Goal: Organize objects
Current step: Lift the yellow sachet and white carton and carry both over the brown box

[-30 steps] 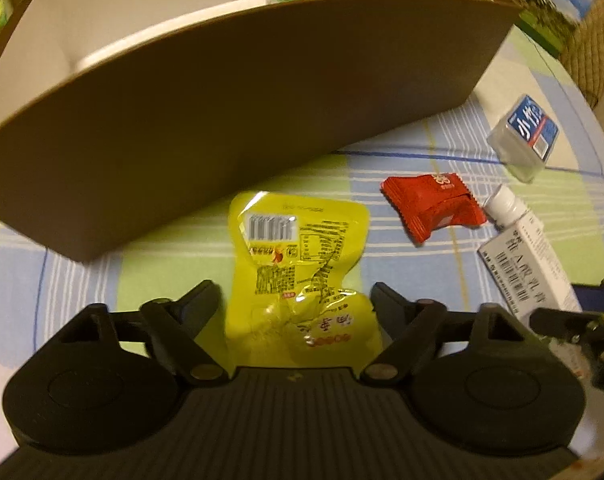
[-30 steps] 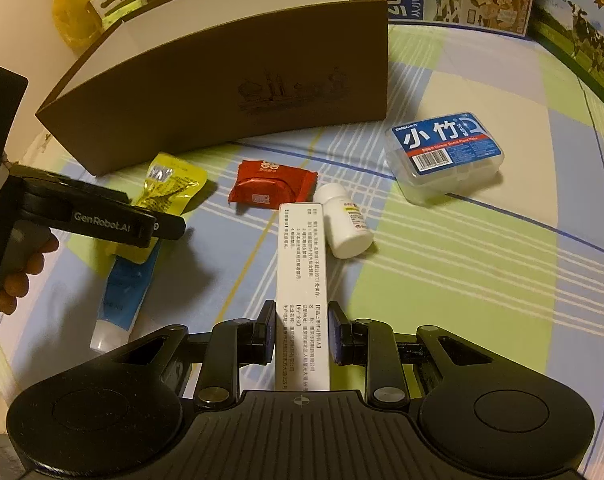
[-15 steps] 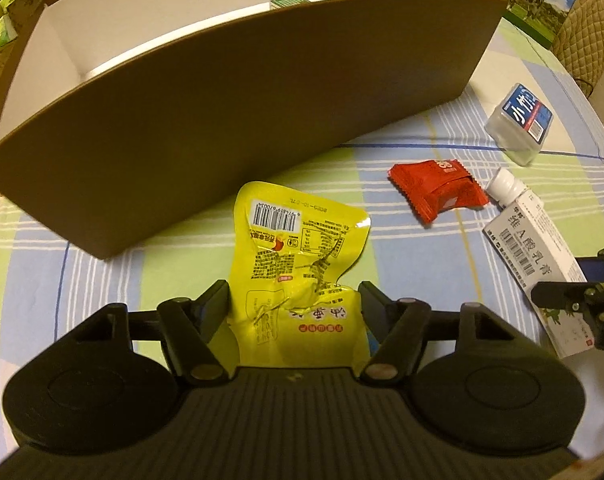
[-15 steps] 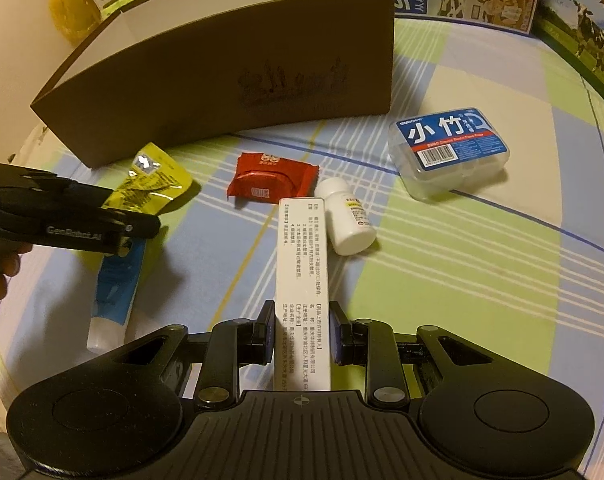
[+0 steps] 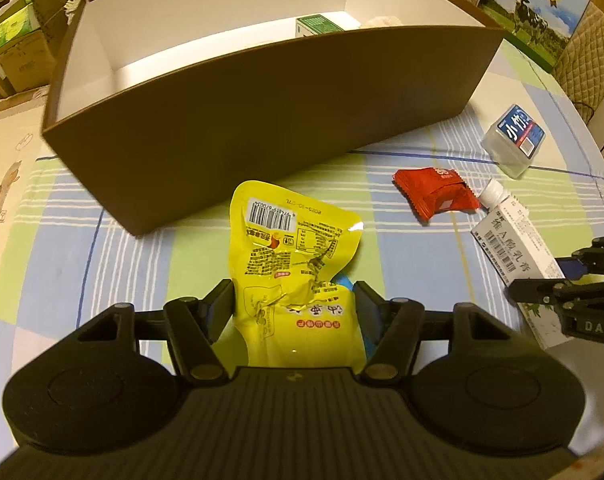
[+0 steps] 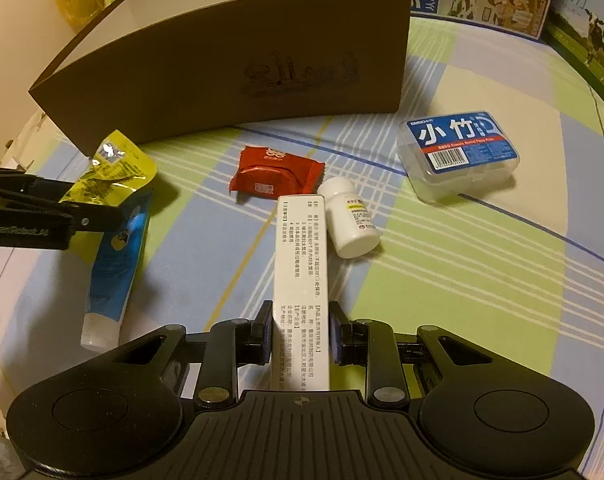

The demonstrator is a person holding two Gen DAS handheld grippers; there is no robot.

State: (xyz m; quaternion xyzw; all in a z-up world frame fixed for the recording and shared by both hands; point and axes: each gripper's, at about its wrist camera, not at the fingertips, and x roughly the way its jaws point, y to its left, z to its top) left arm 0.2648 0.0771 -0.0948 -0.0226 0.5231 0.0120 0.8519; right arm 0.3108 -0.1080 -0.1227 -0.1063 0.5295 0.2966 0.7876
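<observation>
Left wrist view shows the left gripper [image 5: 293, 304] with its two fingers pressed against the sides of a crinkled yellow snack pouch [image 5: 293, 264], so it is clamped on the pouch, which appears raised a little off the checked tablecloth [image 5: 133, 264]. Its long axis runs straight ahead along the fingers, barcode end pointing away toward the open brown box [image 5: 261, 120] just beyond. A green carton [image 5: 316, 26] already sits inside that box, against the white inner wall. Right wrist view shows the right gripper [image 6: 299, 332] closed on the near end of a long white medicine carton [image 6: 302, 272]. That carton also lies lengthwise along the fingers, far end aimed at the box, and its tip sits just beside a small white bottle [image 6: 350, 220] lying on its side and a red wrapped snack [image 6: 275, 176]. A blue tube [image 6: 117, 264] lies partly under the pouch, cap end toward the camera. A clear plastic case with a blue label [image 6: 458, 156] rests well apart to the right. Judging by this, both hands are at the grasp-and-lift step. Next, each item likely needs raising clear over the box's near wall, then releasing inside without the two grippers crossing paths.
</observation>
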